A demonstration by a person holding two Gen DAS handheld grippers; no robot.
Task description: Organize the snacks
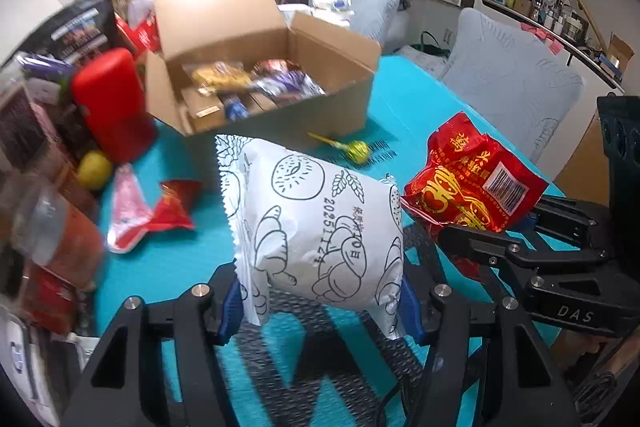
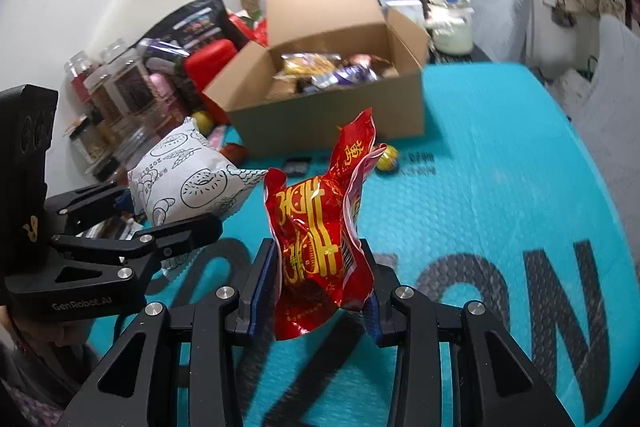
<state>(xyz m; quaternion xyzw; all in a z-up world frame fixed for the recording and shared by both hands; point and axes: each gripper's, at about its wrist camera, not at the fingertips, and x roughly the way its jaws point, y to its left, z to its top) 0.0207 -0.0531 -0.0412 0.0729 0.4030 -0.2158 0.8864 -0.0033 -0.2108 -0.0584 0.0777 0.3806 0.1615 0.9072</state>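
The left gripper (image 1: pixel 320 301) pinches a white bread packet (image 1: pixel 320 223) and the right gripper (image 2: pixel 316 301) squeezes a red snack bag (image 2: pixel 320 239), both aimed toward the open cardboard box (image 1: pixel 280 107) at upper centre, probably for dropping in.

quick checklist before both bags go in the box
1. Left gripper shut on the white bag: ok.
2. Right gripper shut on the red bag: ok.
3. Box flaps open: ok.
4. Room in the box: cannot tell; snacks already cover the visible bottom.
5. Path over the mat to the box: ok; only a lollipop lies low in front.
6. Bags apart from each other: ok.
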